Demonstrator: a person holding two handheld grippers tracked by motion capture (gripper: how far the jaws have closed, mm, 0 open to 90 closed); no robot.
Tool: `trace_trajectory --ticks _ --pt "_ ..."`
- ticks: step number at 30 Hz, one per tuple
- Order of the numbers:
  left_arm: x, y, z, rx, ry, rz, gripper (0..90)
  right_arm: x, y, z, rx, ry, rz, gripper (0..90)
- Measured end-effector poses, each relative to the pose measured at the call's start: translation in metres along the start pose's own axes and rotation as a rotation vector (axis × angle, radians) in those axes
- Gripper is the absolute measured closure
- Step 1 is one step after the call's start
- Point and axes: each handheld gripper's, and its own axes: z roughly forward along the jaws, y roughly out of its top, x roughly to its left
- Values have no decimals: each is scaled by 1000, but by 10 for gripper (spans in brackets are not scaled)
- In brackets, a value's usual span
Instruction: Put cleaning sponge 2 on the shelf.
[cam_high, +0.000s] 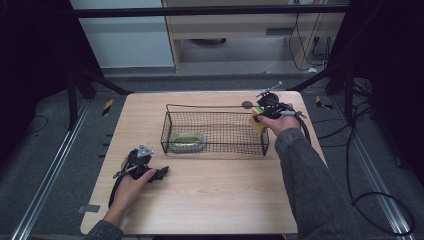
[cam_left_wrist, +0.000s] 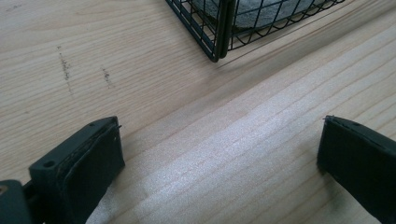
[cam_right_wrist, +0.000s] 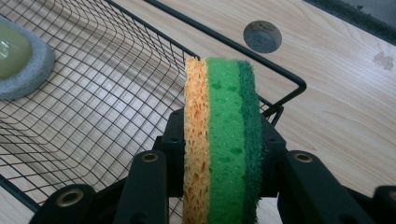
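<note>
Sponge (cam_right_wrist: 222, 140) stands on edge, clamped in right claw (cam_high: 261, 119) at the wire basket's (cam_high: 215, 131) right end, basket floor lying just left & below, while left claw (cam_high: 159, 174) sits apart, empty, on bench (cam_high: 210, 195).

light falls evenly from above on the table (cam_high: 210, 200), dark surrounds either side. soft sheen streaks the wood just below the basket (cam_left_wrist: 219, 32) corner. the sponge (cam_right_wrist: 223, 140) is sharp and vivid, jaws beneath it slightly soft.
</note>
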Motion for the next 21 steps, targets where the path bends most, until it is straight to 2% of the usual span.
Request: trace_trajectory --ticks 4,16,21 --pt "0 0 0 0 0 0 0 1 -2 3 -1 -2 1 647" --pt "0 0 0 0 0 1 0 9 -8 22 54 -16 -28 645" --pt "0 0 0 0 -1 1 0 10 -9 28 67 -22 -19 645"
